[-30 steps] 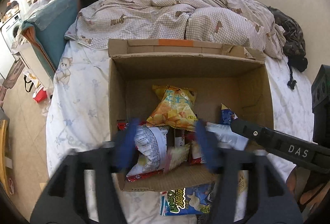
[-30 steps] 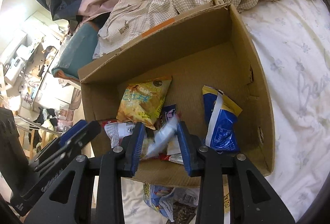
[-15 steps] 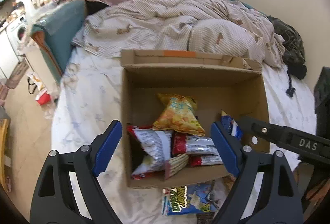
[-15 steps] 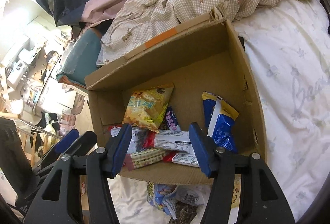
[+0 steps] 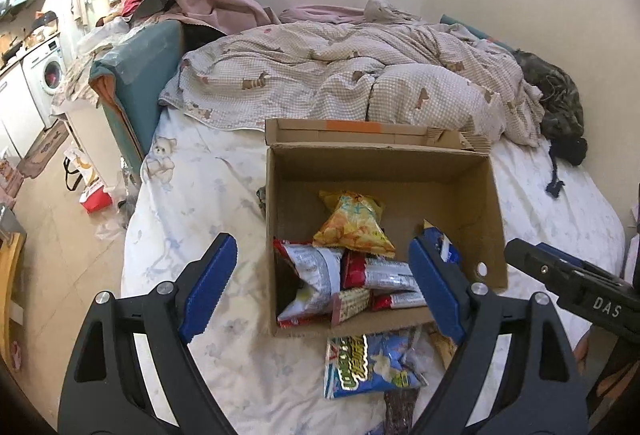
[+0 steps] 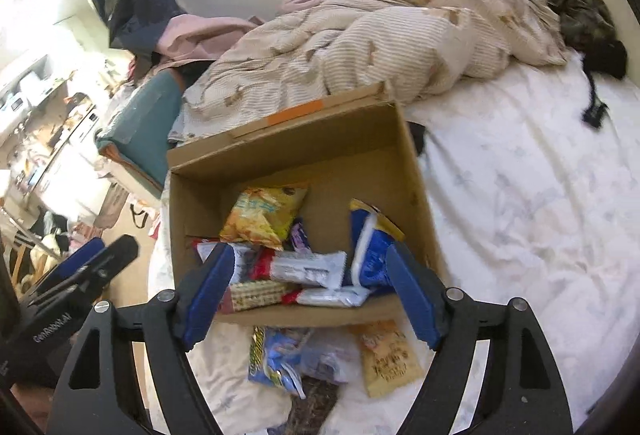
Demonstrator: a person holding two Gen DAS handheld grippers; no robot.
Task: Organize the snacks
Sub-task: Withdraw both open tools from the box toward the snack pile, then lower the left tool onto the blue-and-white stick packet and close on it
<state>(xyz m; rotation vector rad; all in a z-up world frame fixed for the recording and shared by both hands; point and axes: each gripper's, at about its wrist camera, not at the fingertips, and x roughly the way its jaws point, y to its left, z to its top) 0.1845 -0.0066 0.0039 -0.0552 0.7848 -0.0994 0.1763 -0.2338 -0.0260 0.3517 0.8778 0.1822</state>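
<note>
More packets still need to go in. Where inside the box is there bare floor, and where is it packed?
In the cardboard box, bare floor lies along the far wall, behind the yellow chip bag, and along the right wall past the blue bag. The near half is crowded with overlapping red-and-white packets. More bags lie on the bedsheet just outside the near wall.

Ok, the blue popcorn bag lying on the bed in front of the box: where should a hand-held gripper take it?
Probably from above, across the blue popcorn bag's free left edge. It lies flat on the sheet, just outside the cardboard box's near wall, and other packets crowd its right side.
</note>
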